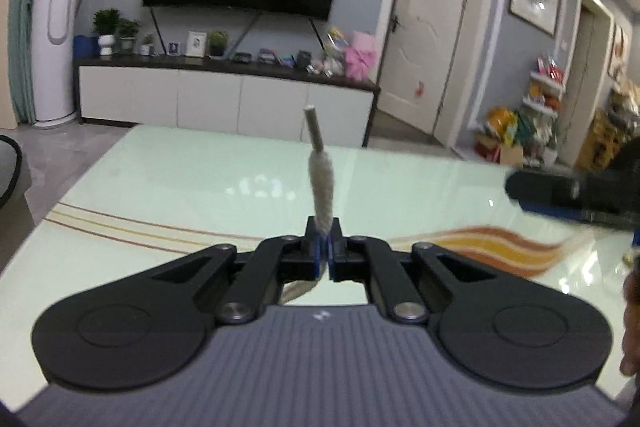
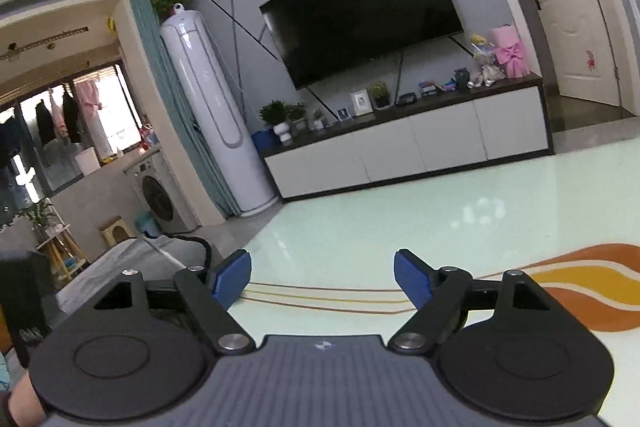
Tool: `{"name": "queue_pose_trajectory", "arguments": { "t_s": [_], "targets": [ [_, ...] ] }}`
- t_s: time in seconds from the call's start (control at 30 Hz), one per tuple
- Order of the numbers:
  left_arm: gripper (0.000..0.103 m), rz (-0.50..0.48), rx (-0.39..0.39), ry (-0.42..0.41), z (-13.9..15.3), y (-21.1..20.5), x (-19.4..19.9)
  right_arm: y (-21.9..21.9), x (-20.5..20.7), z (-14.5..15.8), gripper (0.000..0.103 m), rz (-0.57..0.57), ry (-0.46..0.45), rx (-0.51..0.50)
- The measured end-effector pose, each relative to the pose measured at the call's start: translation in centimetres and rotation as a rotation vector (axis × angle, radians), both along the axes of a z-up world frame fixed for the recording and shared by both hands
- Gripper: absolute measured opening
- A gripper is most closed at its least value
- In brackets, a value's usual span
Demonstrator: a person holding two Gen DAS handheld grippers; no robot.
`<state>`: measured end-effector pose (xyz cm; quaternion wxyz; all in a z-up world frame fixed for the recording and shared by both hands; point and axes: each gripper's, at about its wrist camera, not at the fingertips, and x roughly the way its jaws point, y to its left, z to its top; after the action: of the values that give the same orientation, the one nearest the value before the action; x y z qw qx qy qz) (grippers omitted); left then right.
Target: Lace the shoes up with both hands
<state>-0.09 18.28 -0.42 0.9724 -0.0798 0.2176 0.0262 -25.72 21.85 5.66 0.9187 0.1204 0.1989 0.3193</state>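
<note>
Left gripper (image 1: pixel 323 227) is pinching a white shoelace (image 1: pixel 320 183) between its closed blue-padded fingers, the lace standing up and forward with its grey tip (image 1: pixel 313 127) pointing toward the TV cabinet (image 1: pixel 224 99). More lace is trailing down beneath the fingers. Right gripper (image 2: pixel 322 277) is hovering with its blue pads (image 2: pixel 230 277) spread wide apart, holding nothing; it is also showing, blurred, at the right edge of the left wrist view. Both are hanging above a pale green glass table (image 1: pixel 180 179) with orange stripes. No shoe is appearing in either view.
</note>
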Motion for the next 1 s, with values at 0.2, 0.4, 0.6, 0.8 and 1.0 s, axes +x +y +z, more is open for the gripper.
{"name": "queue_pose_trajectory", "arguments": {
  "t_s": [0.2,0.4,0.6,0.8,1.0],
  "targets": [
    [0.004,-0.093,0.081,0.048,-0.8,-1.8,0.3,1.0,0.3,1.3,0.093,0.028,-0.061,-0.049],
    [0.004,-0.190,0.114,0.078,-1.4,-3.7,0.8,2.8,0.6,1.5,0.040,0.101,-0.072,-0.123],
    [0.005,-0.217,0.117,0.094,-1.5,-4.2,1.3,3.3,-0.5,1.4,0.049,0.222,-0.068,-0.086],
    [0.005,-0.219,0.119,0.098,-1.6,-4.2,1.2,3.6,-0.2,1.5,0.051,0.204,-0.068,-0.132],
    [0.005,-0.246,0.121,0.097,-1.5,-4.3,1.6,4.3,0.8,0.4,0.020,0.231,0.020,-0.145]
  ]
}}
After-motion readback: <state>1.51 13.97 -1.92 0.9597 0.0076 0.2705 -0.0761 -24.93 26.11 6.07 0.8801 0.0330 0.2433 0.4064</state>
